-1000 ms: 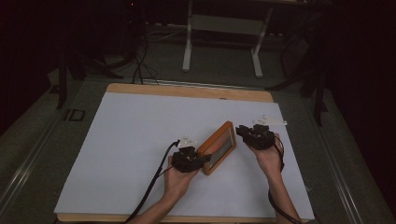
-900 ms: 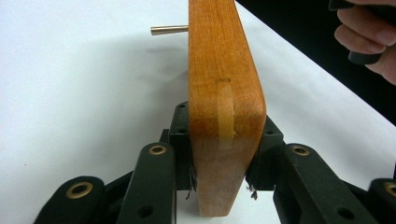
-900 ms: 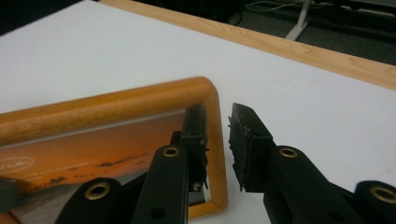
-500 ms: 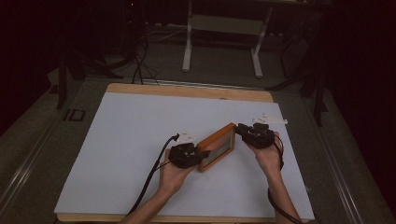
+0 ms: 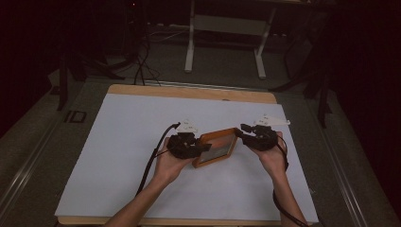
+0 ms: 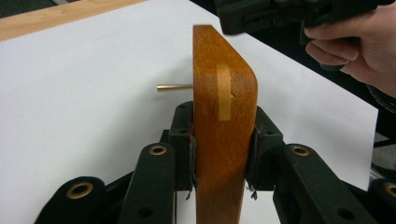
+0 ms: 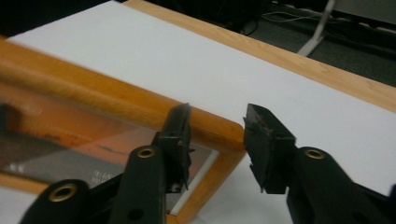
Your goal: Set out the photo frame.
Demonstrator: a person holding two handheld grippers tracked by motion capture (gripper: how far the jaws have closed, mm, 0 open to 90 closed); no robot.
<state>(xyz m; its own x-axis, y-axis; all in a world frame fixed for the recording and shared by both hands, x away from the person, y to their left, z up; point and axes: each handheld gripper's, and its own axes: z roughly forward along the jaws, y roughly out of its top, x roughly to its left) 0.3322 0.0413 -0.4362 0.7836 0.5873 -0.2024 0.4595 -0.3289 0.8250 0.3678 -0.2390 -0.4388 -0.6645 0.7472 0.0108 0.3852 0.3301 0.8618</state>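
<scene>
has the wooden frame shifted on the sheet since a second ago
Yes. The wooden frame, clamped by the left gripper, now lies flatter, its right end lower in the high view, farther from the table's far wooden edge.

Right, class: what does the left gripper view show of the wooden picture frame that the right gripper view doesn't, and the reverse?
Left gripper view: the wooden picture frame stands edge-on, clamped by the left tongs. A brass pin juts from its side and a pale spline sits in its corner.

Right gripper view: the frame's face with its glass pane, and the right tongs, jaws just opening, astride a corner without gripping it.

Shared: the frame, the white sheet and the table's wooden edge.
</scene>
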